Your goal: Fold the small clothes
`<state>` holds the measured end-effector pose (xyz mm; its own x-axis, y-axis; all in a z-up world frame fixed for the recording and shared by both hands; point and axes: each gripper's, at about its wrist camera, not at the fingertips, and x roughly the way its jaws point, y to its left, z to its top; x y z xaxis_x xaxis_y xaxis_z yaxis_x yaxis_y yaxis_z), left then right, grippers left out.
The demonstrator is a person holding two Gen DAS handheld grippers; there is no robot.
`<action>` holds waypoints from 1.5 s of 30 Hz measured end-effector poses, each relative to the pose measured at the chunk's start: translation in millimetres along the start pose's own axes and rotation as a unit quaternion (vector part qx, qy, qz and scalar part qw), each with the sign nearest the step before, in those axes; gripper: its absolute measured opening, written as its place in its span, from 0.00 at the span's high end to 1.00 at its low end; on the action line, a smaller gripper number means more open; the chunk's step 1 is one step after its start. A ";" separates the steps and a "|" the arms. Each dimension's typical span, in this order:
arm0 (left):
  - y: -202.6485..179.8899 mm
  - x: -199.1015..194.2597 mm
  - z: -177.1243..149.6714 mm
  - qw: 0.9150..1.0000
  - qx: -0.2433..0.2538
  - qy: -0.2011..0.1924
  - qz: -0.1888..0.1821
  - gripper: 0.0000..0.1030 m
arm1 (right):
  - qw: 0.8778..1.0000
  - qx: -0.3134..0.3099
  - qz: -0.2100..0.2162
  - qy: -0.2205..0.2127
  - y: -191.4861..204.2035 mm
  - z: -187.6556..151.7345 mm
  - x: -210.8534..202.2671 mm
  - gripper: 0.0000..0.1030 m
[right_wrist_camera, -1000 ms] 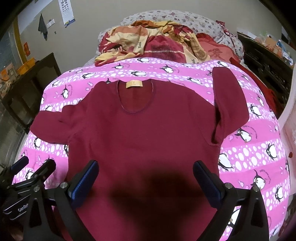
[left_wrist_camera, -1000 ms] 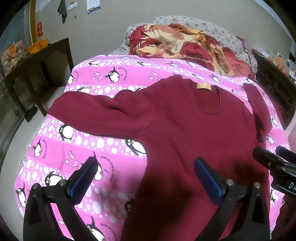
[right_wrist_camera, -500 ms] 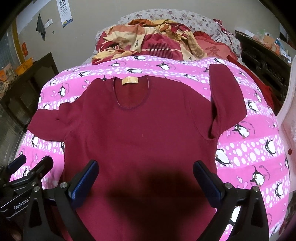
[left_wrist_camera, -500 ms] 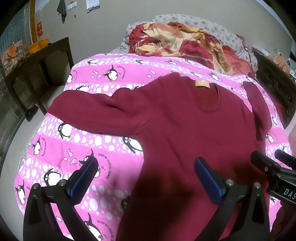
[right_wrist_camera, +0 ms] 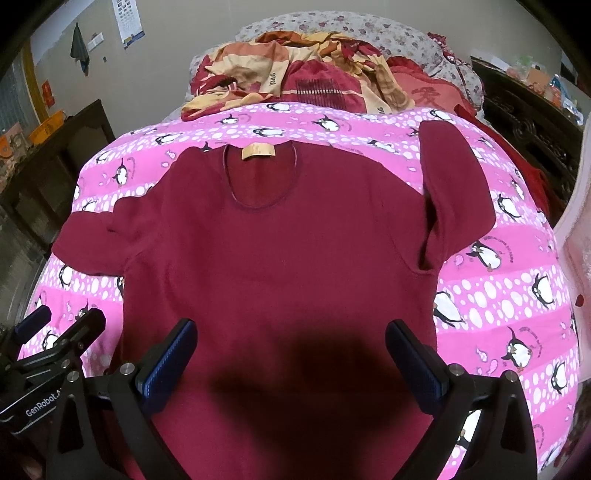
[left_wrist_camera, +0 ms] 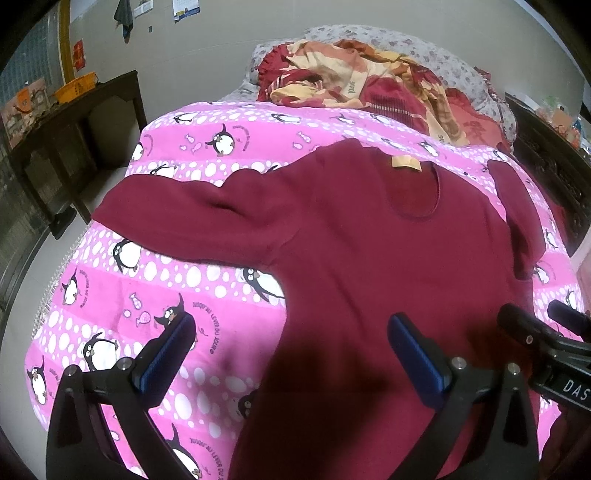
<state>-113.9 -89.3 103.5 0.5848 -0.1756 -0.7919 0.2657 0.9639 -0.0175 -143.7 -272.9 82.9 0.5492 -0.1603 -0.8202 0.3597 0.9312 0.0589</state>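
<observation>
A dark red long-sleeved top (left_wrist_camera: 369, 251) lies flat, front up, on a pink penguin-print blanket (left_wrist_camera: 155, 295); it also shows in the right wrist view (right_wrist_camera: 280, 258). Its left sleeve (left_wrist_camera: 177, 214) stretches out to the left. Its right sleeve (right_wrist_camera: 454, 199) is folded up beside the body. A tan label (right_wrist_camera: 258, 151) sits at the neckline. My left gripper (left_wrist_camera: 291, 354) is open and empty above the top's lower left edge. My right gripper (right_wrist_camera: 290, 354) is open and empty above the top's lower body. Each gripper shows at the other view's edge.
A heap of red and yellow bedding (right_wrist_camera: 295, 81) and a flowered pillow (right_wrist_camera: 369, 29) lie at the bed's head. A dark wooden table (left_wrist_camera: 74, 133) with orange baskets stands to the left. Dark wooden furniture (right_wrist_camera: 528, 122) stands on the right. The blanket (right_wrist_camera: 517, 295) drops off at both sides.
Both grippers have moved a little forward and lower over the top, so it looks larger. Both stay open. The top has not moved.
</observation>
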 end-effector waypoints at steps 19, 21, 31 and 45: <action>15.8 13.3 10.1 1.000 -0.010 0.004 0.006 0.00 | 1.000 -0.002 -0.003 0.014 4.3 7.3 13.9 0.00; 18.7 13.6 12.1 1.000 -0.013 0.002 0.009 0.00 | 1.000 -0.002 -0.005 0.016 7.1 8.7 14.9 0.00; 29.8 13.7 23.8 1.000 -0.020 -0.006 0.015 0.00 | 1.000 0.011 0.009 0.027 23.8 23.6 21.5 0.00; 74.9 29.7 38.6 0.997 -0.062 0.002 0.039 0.00 | 0.999 0.003 0.030 0.039 47.1 27.4 40.2 0.00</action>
<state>-47.1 -30.0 102.2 0.5964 -0.0976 -0.7967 0.1222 0.9921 -0.0300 -84.0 -244.5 68.3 0.5090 -0.0771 -0.8573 0.3317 0.9366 0.1127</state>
